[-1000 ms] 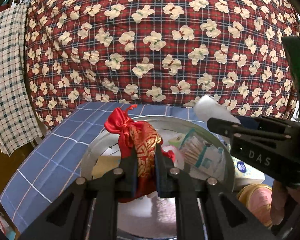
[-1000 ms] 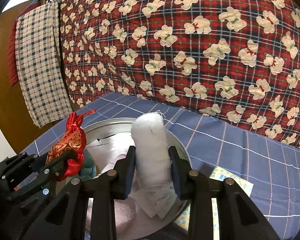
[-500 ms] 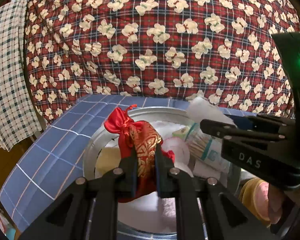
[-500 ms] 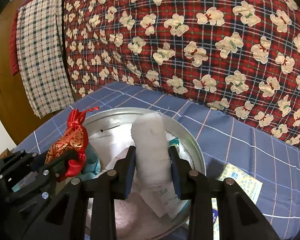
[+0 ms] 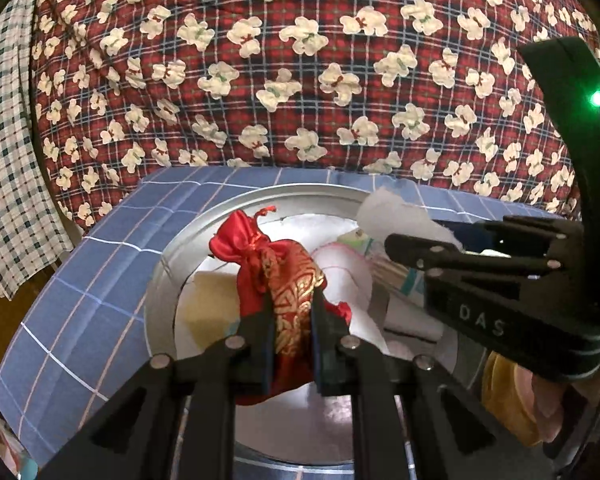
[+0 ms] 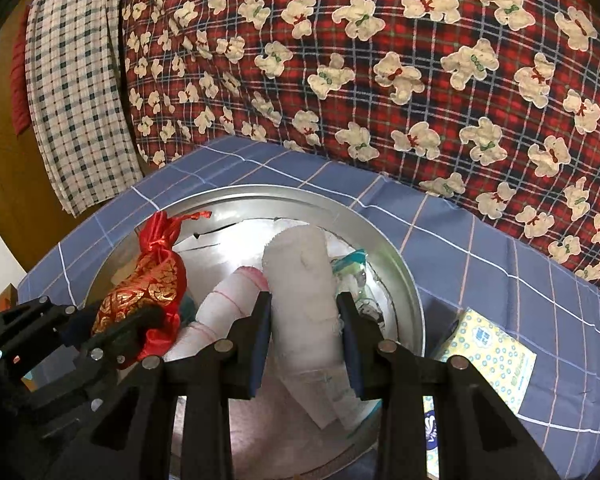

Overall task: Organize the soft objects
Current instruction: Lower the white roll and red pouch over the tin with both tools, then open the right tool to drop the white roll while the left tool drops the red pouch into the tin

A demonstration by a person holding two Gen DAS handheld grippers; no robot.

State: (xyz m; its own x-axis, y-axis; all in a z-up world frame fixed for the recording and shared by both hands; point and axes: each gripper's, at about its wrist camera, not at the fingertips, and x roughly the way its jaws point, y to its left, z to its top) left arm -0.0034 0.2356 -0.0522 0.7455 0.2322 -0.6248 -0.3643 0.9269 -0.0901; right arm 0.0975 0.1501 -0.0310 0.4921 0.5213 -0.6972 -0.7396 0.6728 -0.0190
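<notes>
writing: "DAS" on the right gripper (image 6: 303,316) body | left gripper (image 5: 292,320) clamps red pouch (image 5: 284,280) above the metal basin (image 6: 400,276) | right gripper pinches white cloth roll (image 6: 300,280) over same basin | basin crowded: pink towel (image 6: 228,300), packets | tissue pack (image 6: 488,352) beside rim on blue checked cloth (image 6: 480,240) | plaid quilt (image 6: 380,60) behind

Both fisheye views are evenly and warmly lit, with no hard shadows. Ahead of the jaws the round metal basin (image 5: 160,280) throws back soft white glare from its floor and rim. A green indicator light (image 5: 598,99) blooms far to the right of the left jaws. Straight lines bow strongly toward the dark circular borders, where the patterned quilt (image 6: 420,80) stretches and softens. The centre is sharp; the black fingers (image 6: 256,332) nearest the lens are slightly soft
</notes>
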